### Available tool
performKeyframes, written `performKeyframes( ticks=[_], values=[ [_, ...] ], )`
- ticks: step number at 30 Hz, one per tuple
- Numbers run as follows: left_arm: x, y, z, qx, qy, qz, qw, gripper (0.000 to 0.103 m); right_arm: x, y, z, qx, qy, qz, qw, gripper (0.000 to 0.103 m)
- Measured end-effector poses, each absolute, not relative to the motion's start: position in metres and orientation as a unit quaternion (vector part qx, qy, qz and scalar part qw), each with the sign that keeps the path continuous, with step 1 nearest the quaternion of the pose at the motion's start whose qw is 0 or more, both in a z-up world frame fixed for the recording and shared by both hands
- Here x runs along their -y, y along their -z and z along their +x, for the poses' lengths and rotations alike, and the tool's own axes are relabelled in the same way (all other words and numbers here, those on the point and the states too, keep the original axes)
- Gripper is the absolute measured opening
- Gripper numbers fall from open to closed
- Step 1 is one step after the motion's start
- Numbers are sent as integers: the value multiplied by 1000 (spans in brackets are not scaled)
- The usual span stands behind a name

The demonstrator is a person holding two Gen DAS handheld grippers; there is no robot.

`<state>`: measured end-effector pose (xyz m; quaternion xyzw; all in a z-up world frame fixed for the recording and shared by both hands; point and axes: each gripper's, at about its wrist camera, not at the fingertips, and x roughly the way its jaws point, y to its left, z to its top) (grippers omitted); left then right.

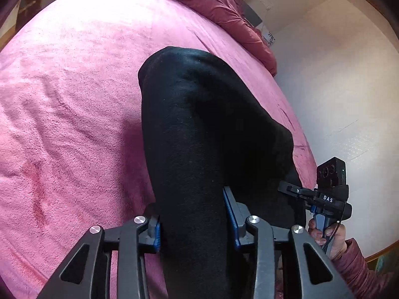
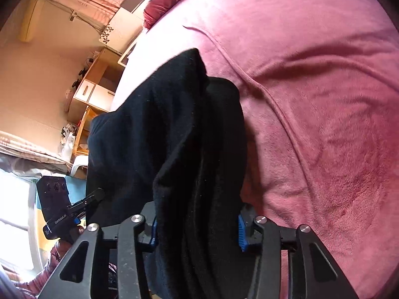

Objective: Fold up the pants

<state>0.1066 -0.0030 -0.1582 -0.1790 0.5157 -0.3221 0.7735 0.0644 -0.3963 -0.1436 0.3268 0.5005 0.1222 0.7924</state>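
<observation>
Now I am clenching both sets of jaws, left gripper (image 1: 195,220) and right gripper (image 2: 197,231), on the near edge of the black pants (image 1: 199,124) lying on the pink bed (image 1: 74,99), judging that lifting evenly should keep the fold square.

Between the fingers of the left claw (image 1: 195,224) the pants (image 1: 199,129) are a matt black knit cloth with a faintly fuzzy nap, and the claw itself is matt black plastic with ribbed blue pads (image 1: 230,214) and shiny round metal pins (image 1: 253,219). Ahead of it and to its left the bed (image 1: 74,87) wears a pink plush fleece cover, soft and brushed in streaks, with a crumpled velvety red quilt (image 1: 224,7) at the far end. Left of the right claw (image 2: 197,226) stands a smooth pale wooden cabinet (image 2: 92,92).
</observation>
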Motion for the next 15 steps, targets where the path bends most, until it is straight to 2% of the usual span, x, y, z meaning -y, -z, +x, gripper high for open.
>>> performKeyframes(
  ticks=[9,15],
  values=[
    [-43,100,134,-455,305,-187,816,40,339,96,137,-468,-187,294,812,44],
    [-79,93,186,-457,253,-198,830,40,289,89,214,-477,-207,277,808,44]
  ],
)
